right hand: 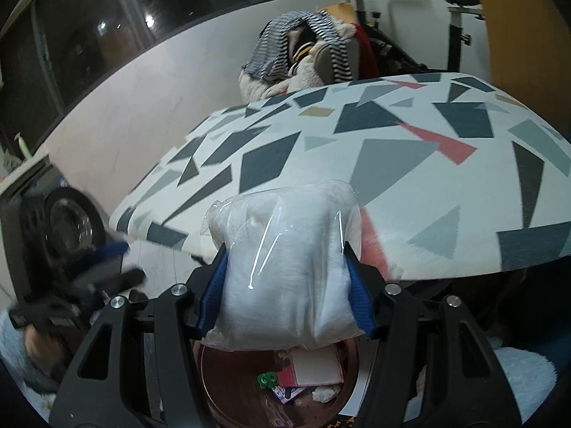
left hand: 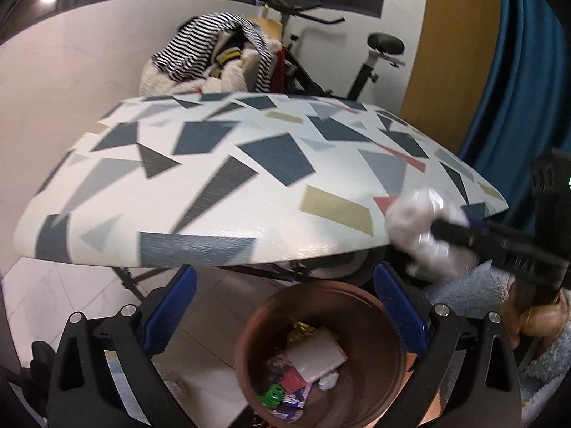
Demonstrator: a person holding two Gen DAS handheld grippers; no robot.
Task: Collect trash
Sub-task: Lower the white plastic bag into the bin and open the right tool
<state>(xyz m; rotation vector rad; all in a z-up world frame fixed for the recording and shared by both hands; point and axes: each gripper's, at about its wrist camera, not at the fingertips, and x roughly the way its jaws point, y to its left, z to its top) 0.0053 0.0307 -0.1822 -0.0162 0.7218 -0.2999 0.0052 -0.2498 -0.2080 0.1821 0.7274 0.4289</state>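
A soft white bundle in clear film [right hand: 285, 271] is clamped across its middle between the blue fingers [right hand: 360, 296] of the right gripper [right hand: 285, 292], above the brown bin [left hand: 360, 303]. It is judged light, squashy and slippery. The left gripper [left hand: 285, 306] is held apart, empty.
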